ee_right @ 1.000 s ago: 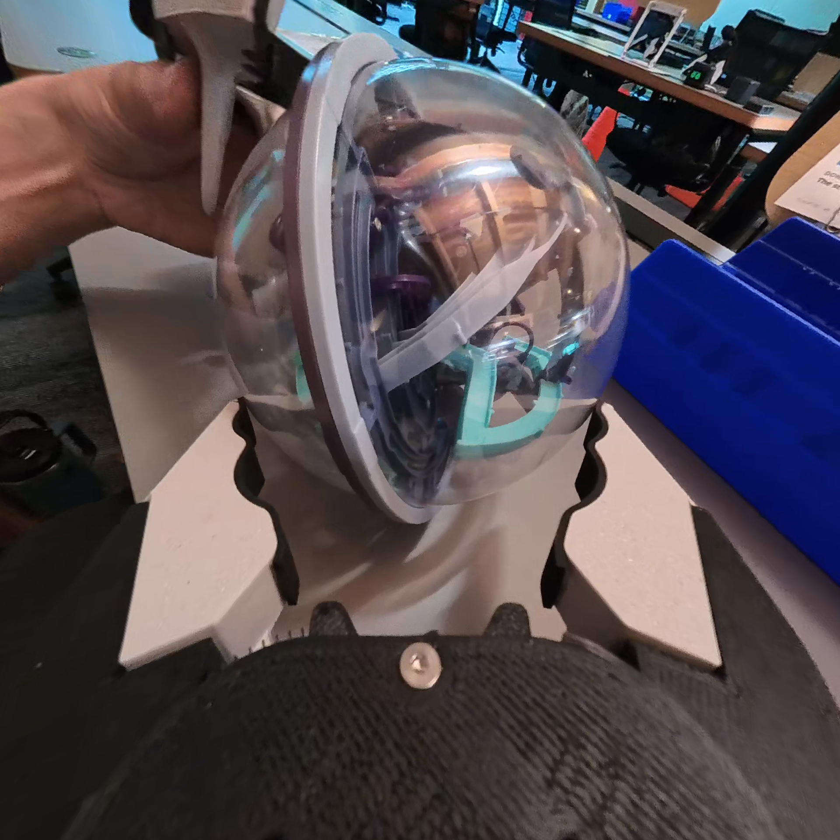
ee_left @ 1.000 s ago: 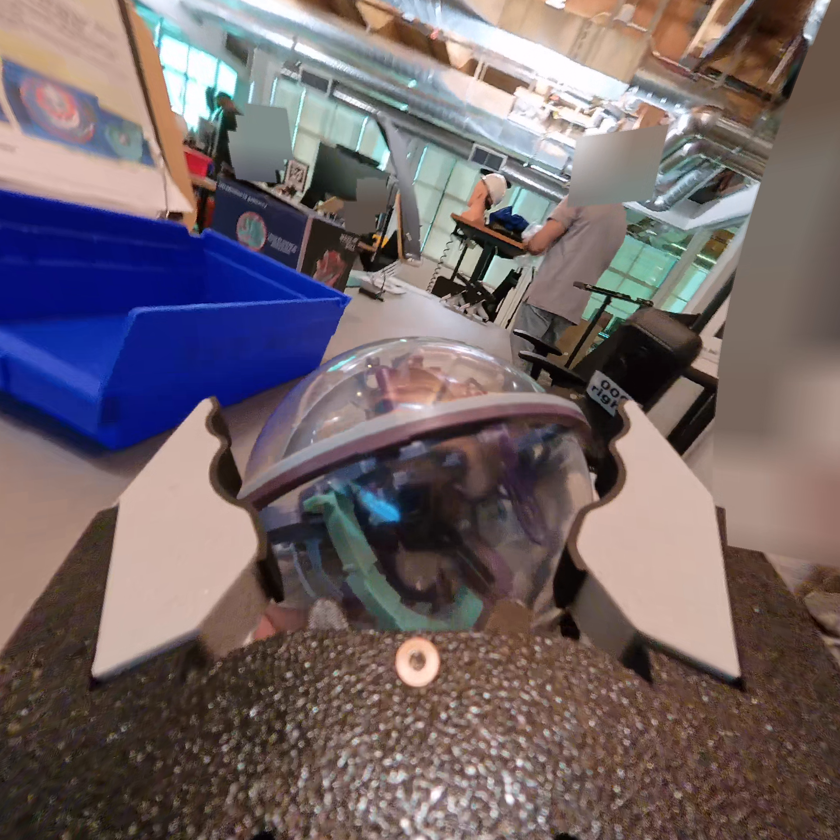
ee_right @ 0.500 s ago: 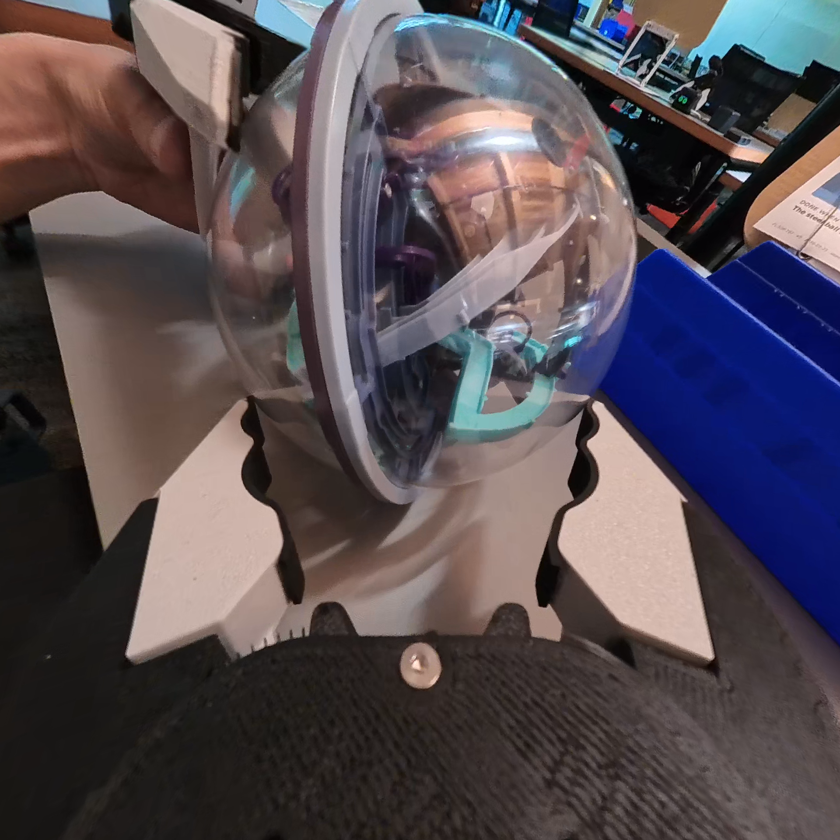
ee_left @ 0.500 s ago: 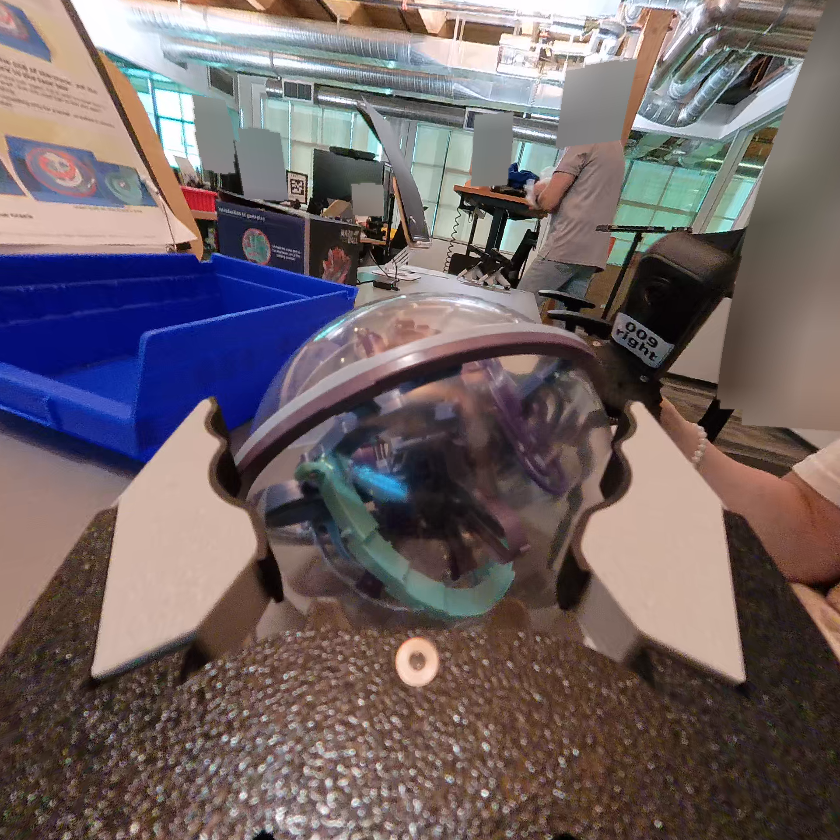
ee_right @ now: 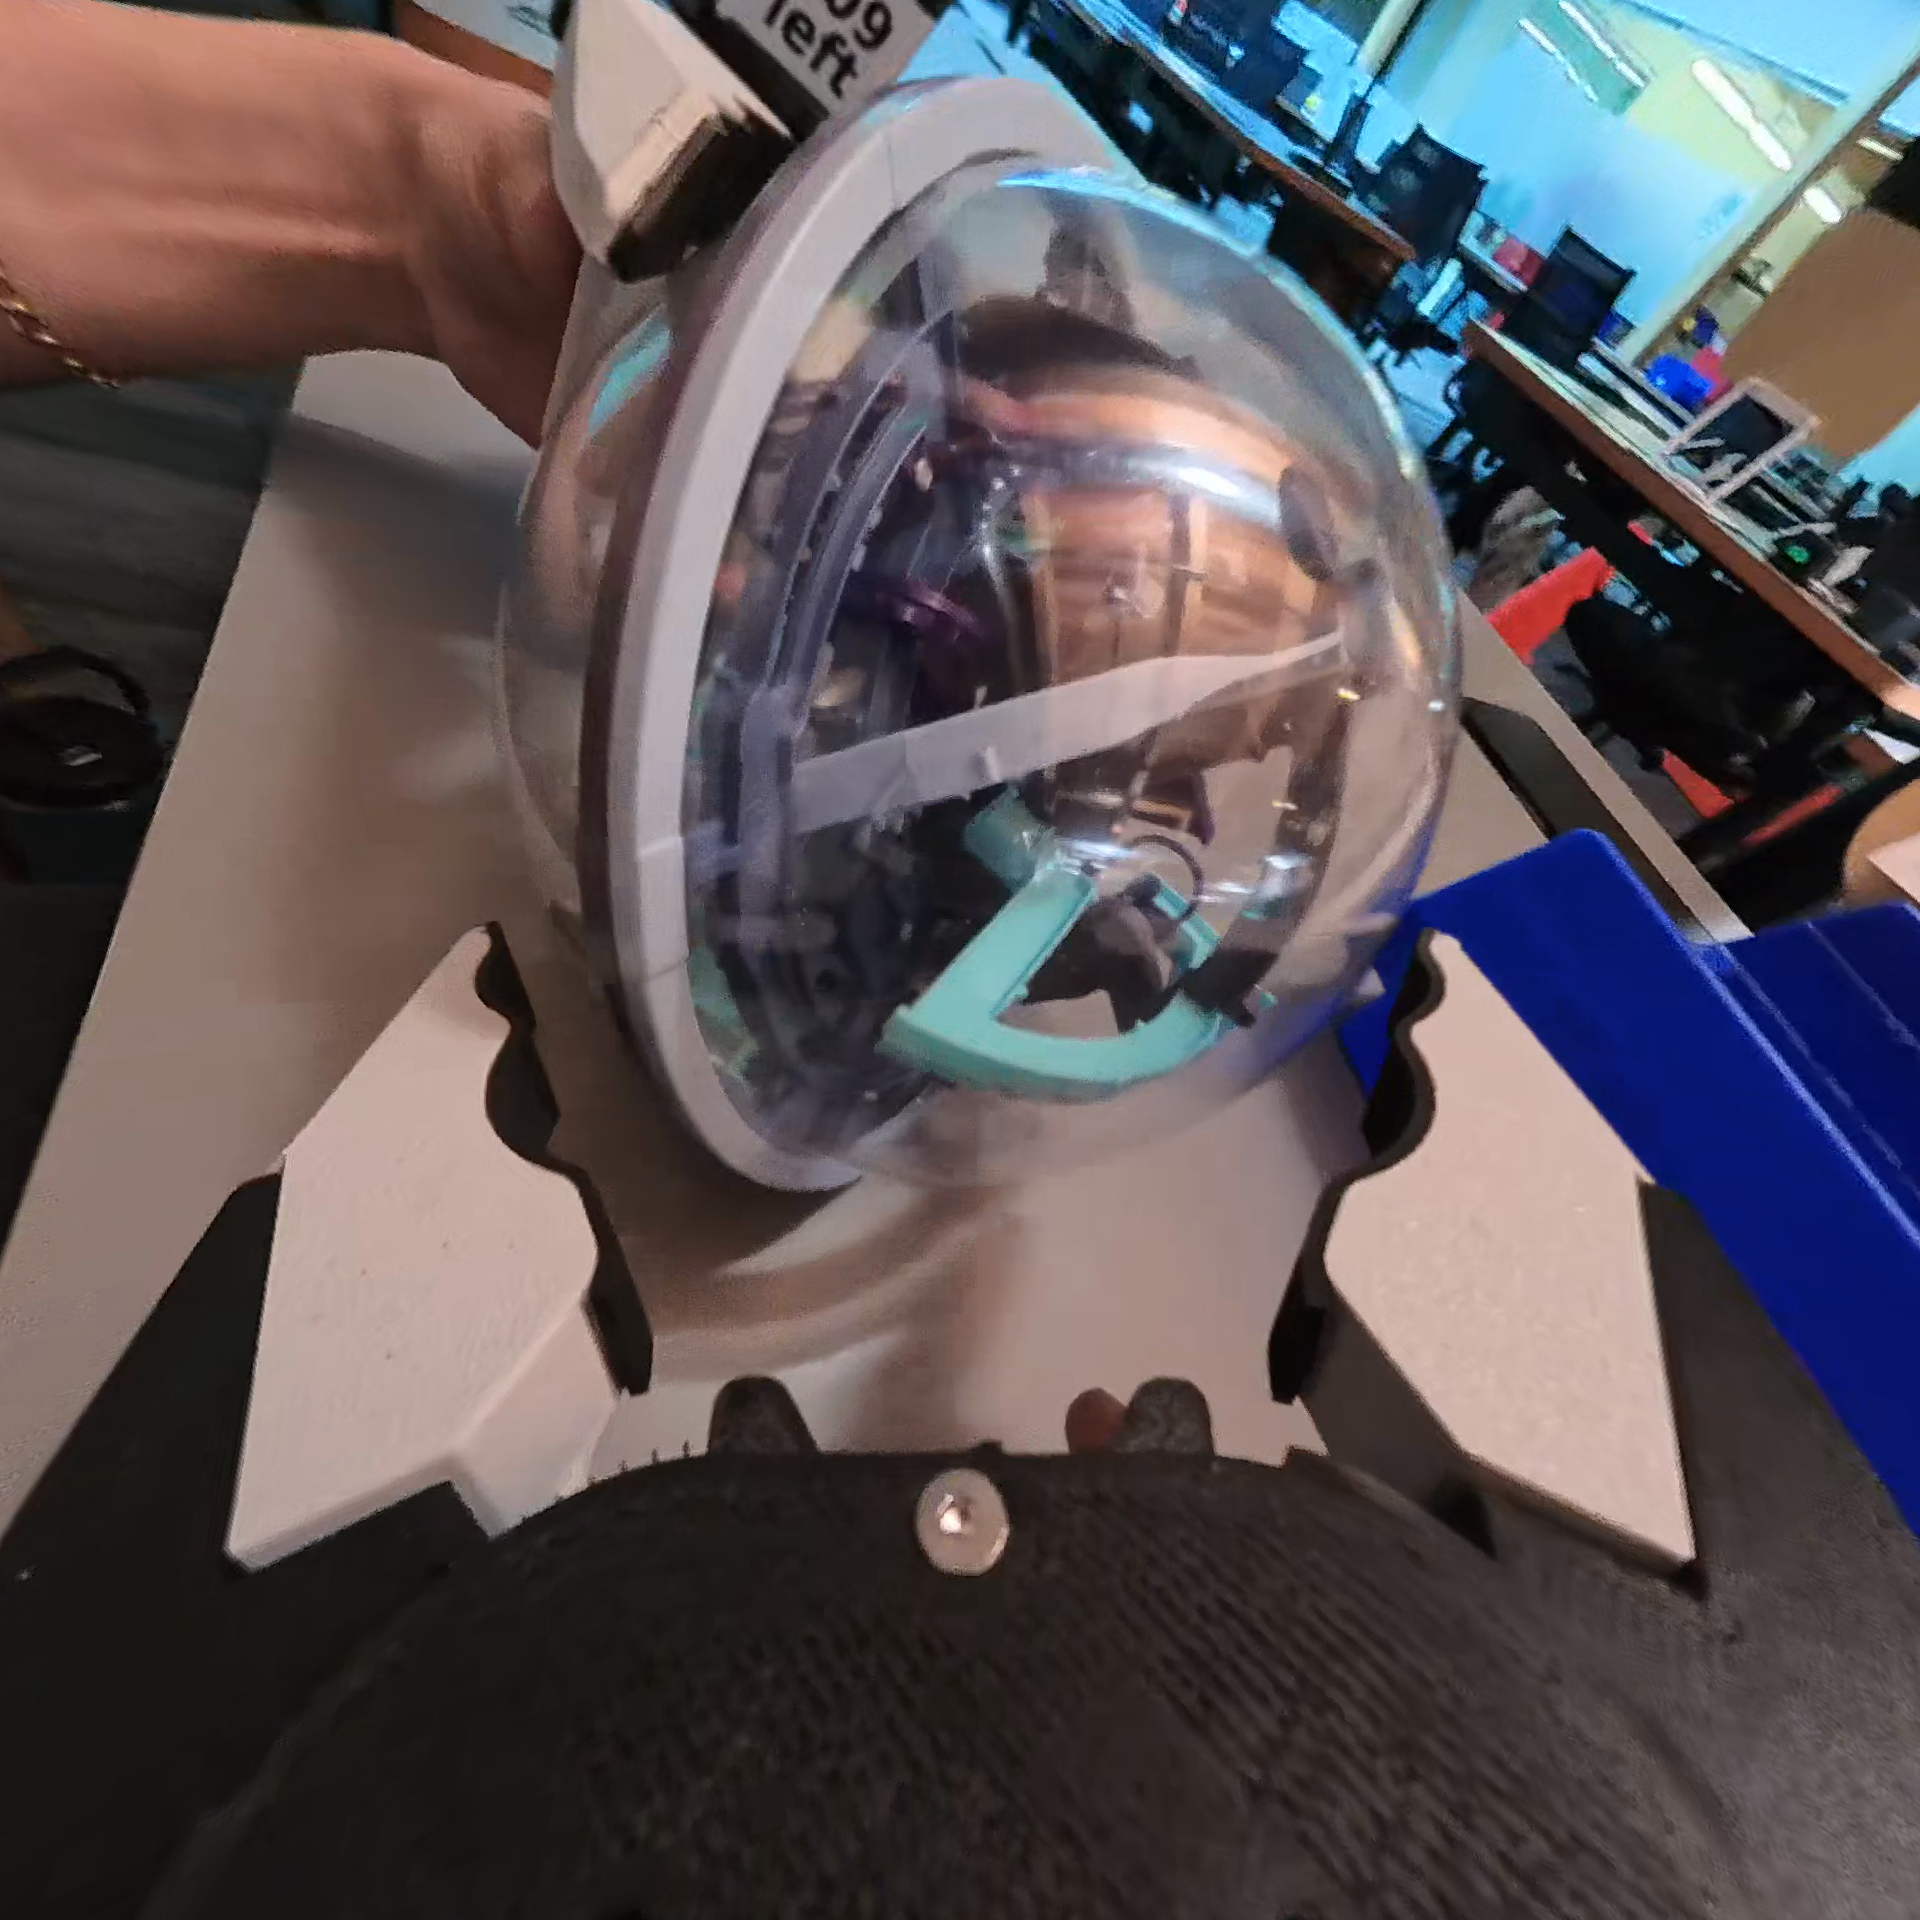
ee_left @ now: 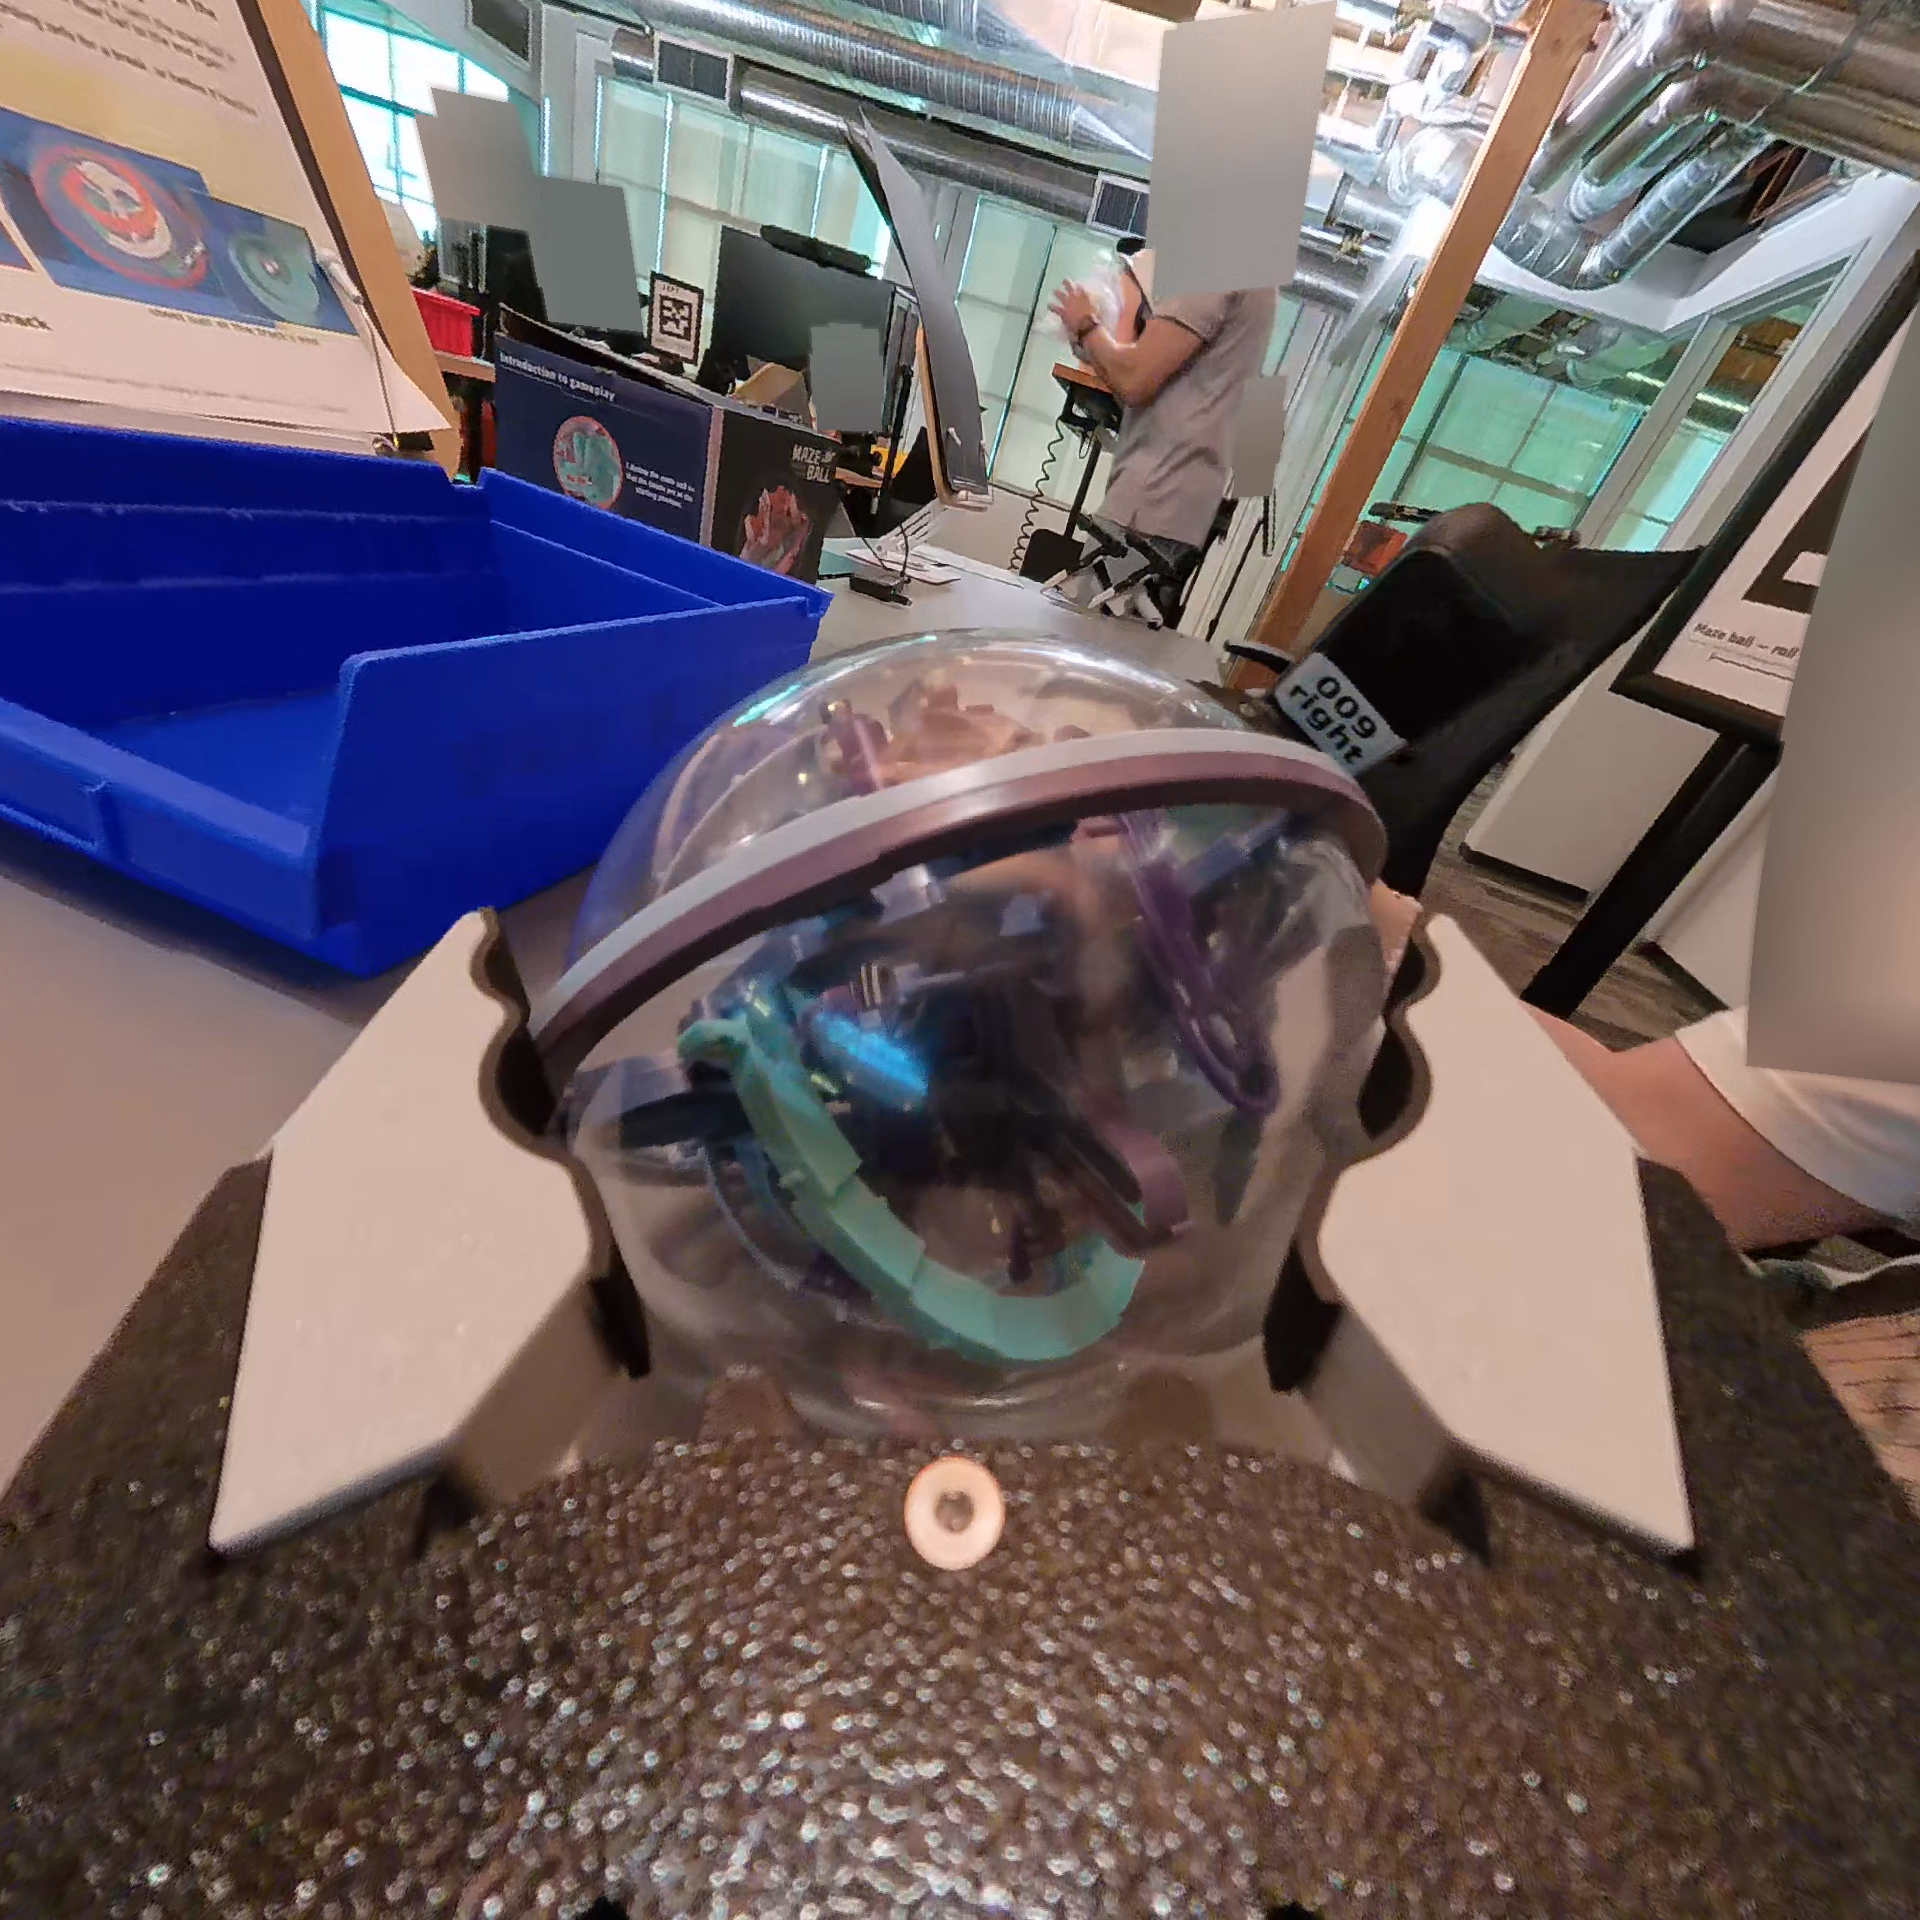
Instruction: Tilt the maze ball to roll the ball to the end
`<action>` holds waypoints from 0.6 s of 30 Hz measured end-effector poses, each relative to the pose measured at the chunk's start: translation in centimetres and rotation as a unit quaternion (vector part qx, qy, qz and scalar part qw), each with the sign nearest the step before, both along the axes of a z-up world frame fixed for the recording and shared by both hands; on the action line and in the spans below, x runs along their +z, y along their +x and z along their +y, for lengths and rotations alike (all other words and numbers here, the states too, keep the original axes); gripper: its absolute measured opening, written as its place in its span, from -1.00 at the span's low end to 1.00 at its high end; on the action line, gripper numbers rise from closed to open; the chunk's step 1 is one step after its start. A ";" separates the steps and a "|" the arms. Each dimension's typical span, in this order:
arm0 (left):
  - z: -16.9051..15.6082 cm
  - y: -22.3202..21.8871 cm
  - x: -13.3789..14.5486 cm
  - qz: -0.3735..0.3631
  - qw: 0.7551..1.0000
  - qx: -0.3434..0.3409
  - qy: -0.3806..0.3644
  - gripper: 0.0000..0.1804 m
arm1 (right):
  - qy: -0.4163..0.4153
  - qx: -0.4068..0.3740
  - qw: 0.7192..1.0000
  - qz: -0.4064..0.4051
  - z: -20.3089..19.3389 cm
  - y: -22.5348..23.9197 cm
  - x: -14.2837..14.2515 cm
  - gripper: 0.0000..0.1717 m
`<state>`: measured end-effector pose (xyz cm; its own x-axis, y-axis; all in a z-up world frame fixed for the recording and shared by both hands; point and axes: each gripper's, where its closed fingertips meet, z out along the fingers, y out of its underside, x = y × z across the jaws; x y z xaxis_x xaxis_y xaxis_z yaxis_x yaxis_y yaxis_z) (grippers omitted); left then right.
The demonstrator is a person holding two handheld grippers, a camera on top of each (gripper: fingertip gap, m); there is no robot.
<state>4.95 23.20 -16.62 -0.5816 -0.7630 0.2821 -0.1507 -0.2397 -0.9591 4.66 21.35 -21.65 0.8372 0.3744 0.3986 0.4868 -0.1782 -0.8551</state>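
Note:
The maze ball (ee_left: 966, 1039) is a clear sphere with a grey and purple ring and teal, purple and brown tracks inside. My left gripper (ee_left: 956, 935) is shut on it, with both pads against its sides. In the right wrist view one left finger (ee_right: 644, 156) presses on the ring at the top of the ball (ee_right: 1039, 675). My right gripper (ee_right: 961, 945) is open around the ball's lower part, with a little space at each pad. Its black body (ee_left: 1455, 665) shows behind the ball in the left wrist view. I cannot make out the small ball inside.
A blue bin (ee_left: 416, 727) stands on the grey table (ee_left: 156, 1091) to the left of the ball; it is at the right in the right wrist view (ee_right: 1714, 1039). A printed sheet (ee_left: 156, 208) and a dark box (ee_left: 665, 468) stand behind it. A hand (ee_right: 260, 208) holds the left gripper.
My right gripper's fingers have spread wider around the ball. The ball has turned in the left grasp, so the ring now faces the right camera more. The left grasp holds.

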 end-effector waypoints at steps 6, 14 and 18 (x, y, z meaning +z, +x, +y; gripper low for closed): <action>1.7 0.1 0.1 0.012 0.999 0.045 0.026 0.74 | 0.030 -0.042 0.998 -0.027 1.2 0.5 -0.4 0.79; 0.4 -1.3 -2.9 0.151 0.988 -0.028 -0.034 0.75 | 0.018 -0.059 0.996 -0.068 1.1 0.5 -0.9 0.71; 0.3 -2.0 -3.3 0.143 0.989 -0.044 -0.005 0.72 | 0.011 -0.061 0.996 -0.065 1.0 0.3 -1.0 0.70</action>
